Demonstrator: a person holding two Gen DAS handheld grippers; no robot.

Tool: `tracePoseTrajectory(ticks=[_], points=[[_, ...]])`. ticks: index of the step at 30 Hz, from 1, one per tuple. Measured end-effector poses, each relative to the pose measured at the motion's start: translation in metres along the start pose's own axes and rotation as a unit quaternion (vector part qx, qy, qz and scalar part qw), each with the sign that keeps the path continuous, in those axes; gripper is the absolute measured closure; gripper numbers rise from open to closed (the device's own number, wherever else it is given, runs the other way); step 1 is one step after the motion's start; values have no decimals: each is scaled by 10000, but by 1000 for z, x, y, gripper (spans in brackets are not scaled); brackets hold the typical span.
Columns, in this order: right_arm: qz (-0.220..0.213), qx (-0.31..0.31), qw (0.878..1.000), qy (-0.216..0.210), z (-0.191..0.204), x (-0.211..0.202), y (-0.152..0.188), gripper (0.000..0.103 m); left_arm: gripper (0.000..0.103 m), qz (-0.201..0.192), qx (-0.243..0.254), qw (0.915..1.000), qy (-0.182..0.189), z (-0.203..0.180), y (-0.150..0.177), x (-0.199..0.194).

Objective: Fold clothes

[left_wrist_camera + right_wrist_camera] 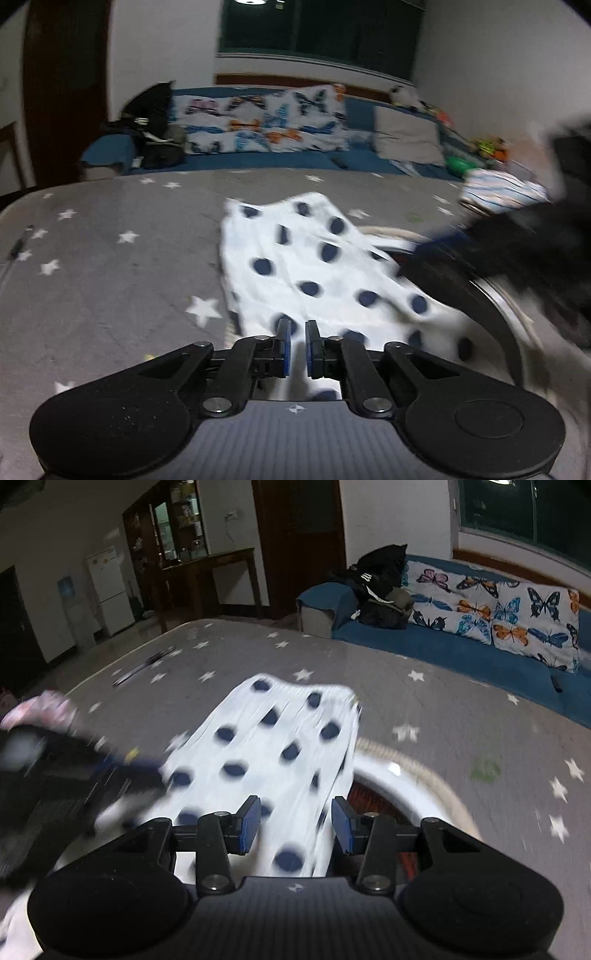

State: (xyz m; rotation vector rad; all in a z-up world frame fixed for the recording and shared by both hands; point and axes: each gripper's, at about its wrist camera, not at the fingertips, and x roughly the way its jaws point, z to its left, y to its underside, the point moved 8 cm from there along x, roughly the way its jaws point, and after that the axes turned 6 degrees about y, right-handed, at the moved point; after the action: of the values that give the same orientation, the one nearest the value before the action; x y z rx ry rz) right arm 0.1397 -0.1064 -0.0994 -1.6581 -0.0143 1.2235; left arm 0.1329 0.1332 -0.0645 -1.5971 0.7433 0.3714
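Your left gripper (297,334) sits nearest, jaws nearly together with white cloth between them; whether they pinch it, you cannot tell. Your right gripper (295,821) has its jaws released wide over the same white, navy-dotted garment (273,738). It stretches toward 12 o'clock across the grey star-patterned mat (110,258). Beyond lies the blue sofa (461,653) with butterfly-print cushions (509,616).

White garment with dark blue polka dots (314,266), spread lengthwise on grey star-print surface (110,277); near end draped over a round white-rimmed object (388,771). Fabric wrinkled, motion-blurred.
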Motion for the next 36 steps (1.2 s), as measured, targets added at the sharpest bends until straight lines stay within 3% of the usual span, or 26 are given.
tracePoseTrajectory(ticks=[2, 12, 19, 24, 26, 28, 36], points=[[44, 120, 9999, -27, -7, 21, -15, 60, 84, 47, 120, 9999, -6, -3, 3, 4], [71, 205, 9997, 86, -24, 93, -58, 60, 81, -118, -84, 9995, -286, 28, -15, 23], [14, 229, 9997, -75, -23, 103, -65, 60, 77, -114, -37, 9984, -561, 44, -37, 51], [-76, 231, 9996, -111, -24, 107, -68, 55, 71, -97, -46, 9974, -719, 53, -48, 68], [-117, 244, 9995, -159, -24, 106, -68, 73, 71, -102, -127, 9973, -712, 54, -50, 70], [-114, 399, 9987, -280, -25, 105, -70, 82, 67, -113, -166, 9975, -683, 52, -48, 65], [-364, 562, 9960, -595, -17, 58, -78, 86, 58, -228, -264, 9972, -665, 42, -37, 20]])
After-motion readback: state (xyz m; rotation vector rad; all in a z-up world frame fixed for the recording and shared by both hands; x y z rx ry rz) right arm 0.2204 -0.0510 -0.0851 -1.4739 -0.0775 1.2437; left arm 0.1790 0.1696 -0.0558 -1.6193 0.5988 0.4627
